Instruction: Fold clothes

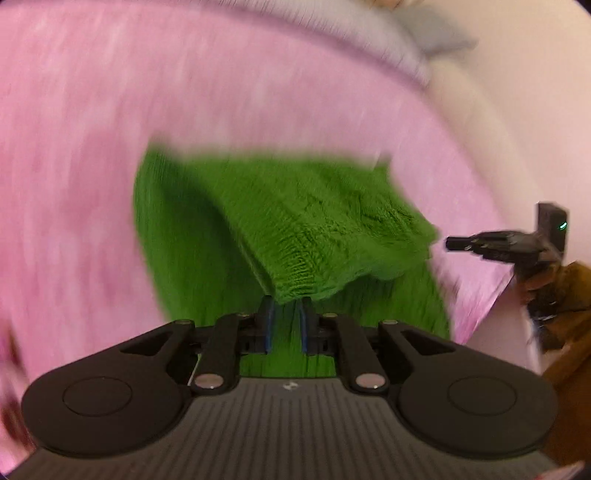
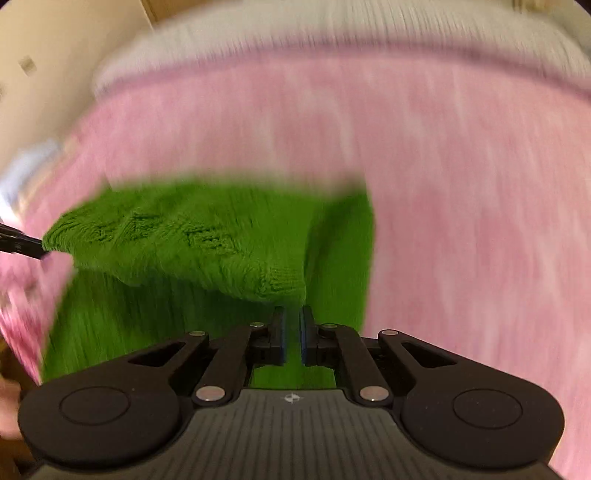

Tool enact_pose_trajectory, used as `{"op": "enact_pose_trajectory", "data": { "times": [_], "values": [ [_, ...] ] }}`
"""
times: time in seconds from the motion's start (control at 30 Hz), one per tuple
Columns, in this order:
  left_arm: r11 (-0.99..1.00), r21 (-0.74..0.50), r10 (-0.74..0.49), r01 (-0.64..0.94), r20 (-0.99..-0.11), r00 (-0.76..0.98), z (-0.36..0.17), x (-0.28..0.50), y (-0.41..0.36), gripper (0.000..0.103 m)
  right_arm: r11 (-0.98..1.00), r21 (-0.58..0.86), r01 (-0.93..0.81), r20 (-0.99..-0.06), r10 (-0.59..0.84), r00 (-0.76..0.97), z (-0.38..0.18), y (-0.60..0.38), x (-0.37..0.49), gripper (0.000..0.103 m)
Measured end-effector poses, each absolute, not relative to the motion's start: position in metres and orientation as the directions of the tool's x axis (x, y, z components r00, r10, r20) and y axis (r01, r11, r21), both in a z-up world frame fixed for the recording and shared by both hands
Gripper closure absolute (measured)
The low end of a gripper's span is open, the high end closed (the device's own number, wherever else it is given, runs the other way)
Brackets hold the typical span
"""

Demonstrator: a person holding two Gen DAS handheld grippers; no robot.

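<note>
A green knitted garment (image 1: 295, 221) lies on a pink bedspread (image 1: 92, 147), its near edge lifted and folded over the rest. My left gripper (image 1: 287, 301) is shut on one lifted corner of the green garment. My right gripper (image 2: 293, 308) is shut on the other corner of the garment (image 2: 207, 236). The right gripper also shows in the left wrist view (image 1: 465, 243), at the garment's right edge. The left gripper's fingers (image 2: 22, 245) show at the left edge of the right wrist view. Both views are blurred by motion.
The pink bedspread (image 2: 480, 184) covers the bed. A pale grey blanket (image 2: 332, 33) lies along its far edge. A cream wall (image 1: 535, 92) is to the right. The holder's hand and brown sleeve (image 1: 565, 295) are at the right.
</note>
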State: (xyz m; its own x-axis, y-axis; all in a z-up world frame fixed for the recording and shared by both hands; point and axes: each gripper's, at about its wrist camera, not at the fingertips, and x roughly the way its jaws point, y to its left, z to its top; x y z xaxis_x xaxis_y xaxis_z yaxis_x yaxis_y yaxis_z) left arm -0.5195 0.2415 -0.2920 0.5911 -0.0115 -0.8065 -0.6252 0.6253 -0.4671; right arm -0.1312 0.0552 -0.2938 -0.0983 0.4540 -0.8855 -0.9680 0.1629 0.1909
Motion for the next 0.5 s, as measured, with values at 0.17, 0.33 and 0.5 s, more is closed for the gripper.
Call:
{"op": "enact_pose_trajectory", "data": {
  "times": [0.17, 0.33, 0.5],
  "values": [
    [0.719, -0.400, -0.007, -0.569, -0.822, 0.569, -0.319, -0.512, 0.216, 0.094, 0.242, 0.221, -0.945, -0.873, 0.481, -0.081, -0.325, 0.025, -0.135, 0.084],
    [0.785, -0.361, 0.073, -0.503, -0.753, 0.654, -0.323, -0.510, 0.220, 0.086, 0.246, 0.332, -0.911, -0.793, 0.596, -0.128, -0.335, 0.025, -0.127, 0.063],
    [0.905, -0.187, 0.120, -0.382, -0.749, 0.651, -0.333, -0.504, 0.194, 0.075, 0.222, 0.424, -0.878, -0.701, 0.694, -0.163, -0.345, 0.027, -0.121, 0.062]
  ]
}}
